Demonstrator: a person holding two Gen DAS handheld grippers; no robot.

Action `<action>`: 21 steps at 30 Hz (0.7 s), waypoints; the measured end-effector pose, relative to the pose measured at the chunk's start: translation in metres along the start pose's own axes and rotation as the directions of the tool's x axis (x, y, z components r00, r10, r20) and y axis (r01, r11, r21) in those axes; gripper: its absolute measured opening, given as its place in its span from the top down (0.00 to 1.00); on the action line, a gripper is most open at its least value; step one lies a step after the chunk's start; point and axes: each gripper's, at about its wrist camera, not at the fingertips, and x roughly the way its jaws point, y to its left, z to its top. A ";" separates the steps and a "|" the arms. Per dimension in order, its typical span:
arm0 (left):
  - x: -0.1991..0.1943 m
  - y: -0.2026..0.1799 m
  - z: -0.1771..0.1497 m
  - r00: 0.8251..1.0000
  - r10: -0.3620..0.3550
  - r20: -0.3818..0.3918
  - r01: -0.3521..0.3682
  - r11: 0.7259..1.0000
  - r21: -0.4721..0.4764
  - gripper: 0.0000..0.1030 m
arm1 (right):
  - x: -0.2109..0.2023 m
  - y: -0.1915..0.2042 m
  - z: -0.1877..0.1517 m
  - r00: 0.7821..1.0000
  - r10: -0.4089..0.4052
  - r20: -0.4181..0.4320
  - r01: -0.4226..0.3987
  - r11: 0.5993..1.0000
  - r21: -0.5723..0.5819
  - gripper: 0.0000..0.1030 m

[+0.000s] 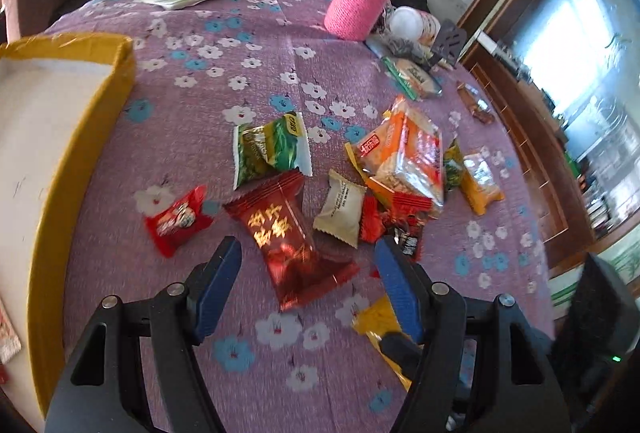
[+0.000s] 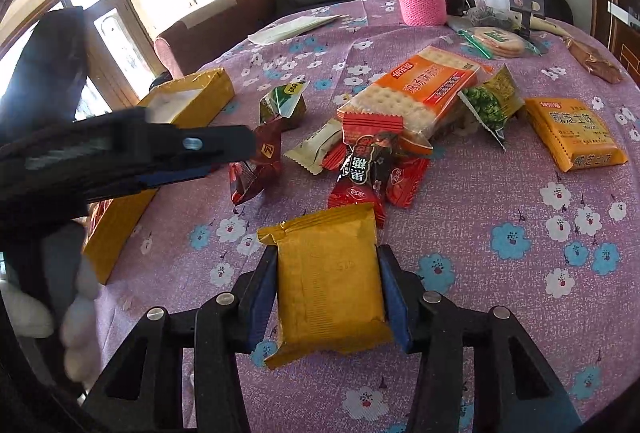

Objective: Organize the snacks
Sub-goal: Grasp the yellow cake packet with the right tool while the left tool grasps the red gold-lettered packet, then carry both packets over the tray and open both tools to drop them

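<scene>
**Two grippers working a pile of snacks**

Our right gripper point(image 2: 328, 297) clamps a flat yellow foil packet point(image 2: 328, 281) by its long edges, just above the floral purple tablecloth point(image 2: 520, 293). Our left gripper point(image 1: 308, 285) gapes, empty, above a dark red crinkly foil sachet point(image 1: 288, 245). Both seem light, slippery, crushable; we judge a mid-body grip best.

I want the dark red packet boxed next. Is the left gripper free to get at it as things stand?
Probably yes. The left gripper is open and empty, its jaws on either side of the dark red packet, which lies flat on the tablecloth with nothing on top. The cream packet lies close by.
</scene>
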 end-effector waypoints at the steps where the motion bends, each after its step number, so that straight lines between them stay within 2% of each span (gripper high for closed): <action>1: 0.004 -0.002 0.001 1.000 0.012 -0.005 -0.012 1.000 0.017 0.34 | 0.000 0.000 0.000 1.000 0.001 -0.001 -0.001 1.000 -0.001 0.52; 2: 0.009 -0.005 0.001 0.999 0.036 -0.007 -0.036 0.999 0.037 0.37 | 0.000 0.000 -0.001 1.000 0.001 -0.001 -0.001 1.000 -0.002 0.52; 3: 0.012 -0.007 0.000 0.998 0.060 -0.007 -0.060 0.997 0.049 0.51 | 0.000 0.001 -0.001 1.000 0.000 -0.002 0.000 1.000 -0.006 0.52; 4: 0.015 -0.008 0.000 0.997 0.069 -0.015 -0.069 0.996 0.058 0.72 | 0.000 0.001 -0.001 1.000 -0.001 -0.002 0.001 1.000 -0.009 0.52; 9: 0.011 -0.010 -0.005 0.997 0.079 0.015 -0.079 0.994 0.069 0.73 | 0.000 0.001 -0.002 1.000 0.005 0.000 -0.005 1.000 -0.009 0.53; 13: -0.012 -0.008 -0.007 0.997 0.044 0.063 -0.047 0.998 0.049 0.73 | -0.002 0.001 -0.002 1.000 0.028 0.013 -0.028 1.000 -0.006 0.53; 17: -0.057 0.001 -0.014 0.991 0.001 0.137 -0.007 0.999 0.040 0.73 | -0.007 0.001 -0.002 0.998 0.043 0.049 -0.042 0.999 -0.005 0.53; 21: -0.107 0.022 -0.021 0.975 -0.001 0.222 -0.004 1.000 0.022 0.73 | -0.009 0.000 -0.002 0.997 0.029 0.070 -0.029 1.000 0.001 0.53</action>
